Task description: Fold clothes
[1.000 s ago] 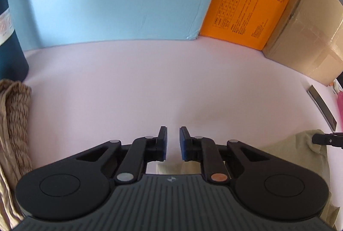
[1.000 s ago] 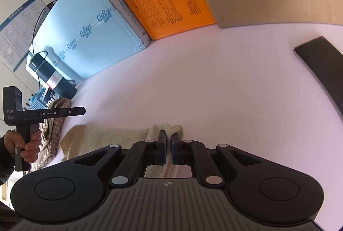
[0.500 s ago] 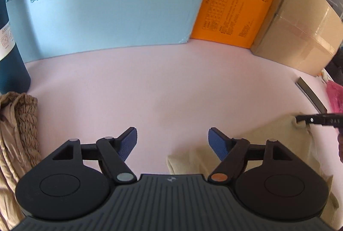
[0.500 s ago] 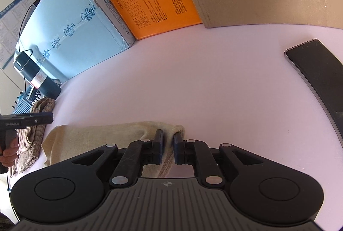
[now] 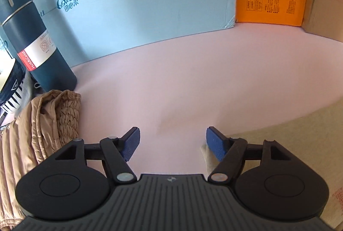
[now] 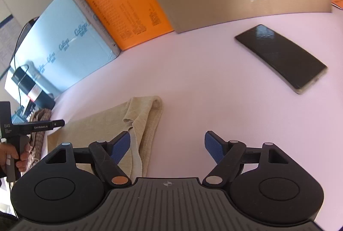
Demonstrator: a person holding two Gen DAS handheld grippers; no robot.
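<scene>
Both grippers, left (image 5: 172, 146) and right (image 6: 167, 146), gape with nothing held above the pale pink tabletop (image 6: 203, 85).
Beige knit garment (image 6: 137, 121) lies flat, one edge doubled over, likely set down for squaring; tan pleated clothes (image 5: 36, 128) are heaped aside, beside the dark flask (image 5: 36, 42).

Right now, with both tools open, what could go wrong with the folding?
1. The cloth lies loose, its right edge doubled over and bunched. With neither the left tool nor the right tool holding it, the fold might slip open.
2. The phone lies flat to the cloth's right. A wide sweep of the right tool could knock it.
3. The bottle stands upright by the tan pile. A reach there might tip it.
</scene>
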